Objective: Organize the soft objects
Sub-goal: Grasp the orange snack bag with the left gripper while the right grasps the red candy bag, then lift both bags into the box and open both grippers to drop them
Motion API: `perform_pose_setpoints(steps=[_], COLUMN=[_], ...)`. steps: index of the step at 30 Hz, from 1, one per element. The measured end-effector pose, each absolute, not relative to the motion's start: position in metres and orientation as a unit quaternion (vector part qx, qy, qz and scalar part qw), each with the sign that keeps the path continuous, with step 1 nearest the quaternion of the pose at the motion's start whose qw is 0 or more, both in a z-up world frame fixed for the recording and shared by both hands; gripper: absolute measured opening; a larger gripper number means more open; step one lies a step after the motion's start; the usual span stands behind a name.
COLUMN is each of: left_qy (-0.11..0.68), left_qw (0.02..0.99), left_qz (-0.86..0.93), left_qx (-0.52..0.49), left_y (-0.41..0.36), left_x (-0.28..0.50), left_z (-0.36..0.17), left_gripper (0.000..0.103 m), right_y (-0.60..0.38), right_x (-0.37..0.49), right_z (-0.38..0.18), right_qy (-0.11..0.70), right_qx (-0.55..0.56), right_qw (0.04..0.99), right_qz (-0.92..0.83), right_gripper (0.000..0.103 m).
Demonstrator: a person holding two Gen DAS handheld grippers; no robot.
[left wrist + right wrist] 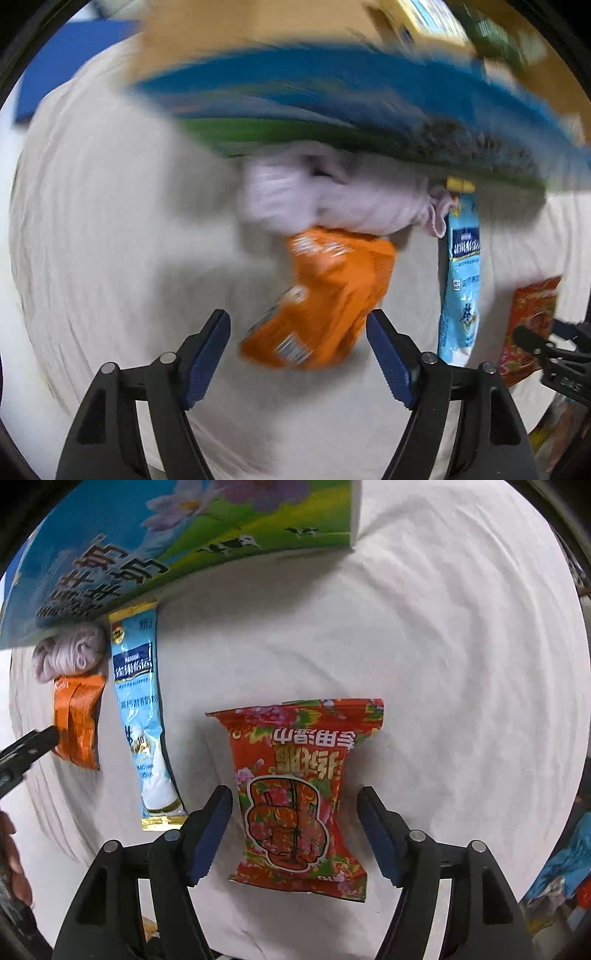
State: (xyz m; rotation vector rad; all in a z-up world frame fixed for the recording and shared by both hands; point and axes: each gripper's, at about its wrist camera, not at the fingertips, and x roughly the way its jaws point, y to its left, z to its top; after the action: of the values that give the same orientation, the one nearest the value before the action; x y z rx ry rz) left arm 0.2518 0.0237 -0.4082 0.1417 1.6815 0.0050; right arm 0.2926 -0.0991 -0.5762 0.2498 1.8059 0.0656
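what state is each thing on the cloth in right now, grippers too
orange packet: crumpled, flat on the cloth, between the left gripper's open jaws, not gripped
red packet: sealed, flat, between the right gripper's open jaws, not gripped
blue sachet: sealed, flat
pink cloth: bunched against the box
box: printed side facing the cloth
left gripper: open
right gripper: open

A white cloth (443, 664) covers the desk. On it a red flowered packet (299, 794) lies at the centre. At nine o'clock lies a long pale-blue sachet (142, 716), beyond it an orange packet (77, 720) touching a bundled pale-pink cloth (68, 653), and a printed carton (147, 542) at eleven.
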Motion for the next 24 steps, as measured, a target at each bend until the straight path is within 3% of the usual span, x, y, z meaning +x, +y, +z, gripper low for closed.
perform_pose_setpoints(steps=[3, 7, 8, 10, 18, 24], left_qy=[0.753, 0.749, 0.751, 0.756, 0.77, 0.764], left_qw=[0.651, 0.66, 0.659, 0.654, 0.633, 0.643], left_qz=[-0.006, -0.007, -0.007, -0.004, 0.006, 0.012], left_qx=[0.093, 0.067, 0.048, 0.015, -0.079, -0.051], left_y=[0.014, 0.011, 0.012, 0.019, 0.042, 0.032], left_x=[0.262, 0.264, 0.257, 0.253, 0.218, 0.227], left_z=[-0.43, -0.431, -0.43, -0.429, -0.439, -0.433], left_gripper=[0.074, 0.056, 0.056, 0.055, 0.057, 0.055], right_y=[-0.103, -0.077, -0.073, -0.072, -0.06, -0.042], right_x=[0.292, 0.291, 0.289, 0.282, 0.263, 0.26], right_z=[-0.584, -0.591, -0.59, -0.589, -0.596, -0.603], right_qy=[0.791, 0.79, 0.787, 0.78, 0.797, 0.794], right_qx=[0.107, 0.089, 0.086, 0.084, 0.087, 0.056], right_qw=[0.603, 0.607, 0.611, 0.619, 0.598, 0.604], right_qz=[0.014, 0.005, -0.001, -0.01, -0.007, -0.017], right_gripper=[0.072, 0.069, 0.058, 0.052, 0.053, 0.051])
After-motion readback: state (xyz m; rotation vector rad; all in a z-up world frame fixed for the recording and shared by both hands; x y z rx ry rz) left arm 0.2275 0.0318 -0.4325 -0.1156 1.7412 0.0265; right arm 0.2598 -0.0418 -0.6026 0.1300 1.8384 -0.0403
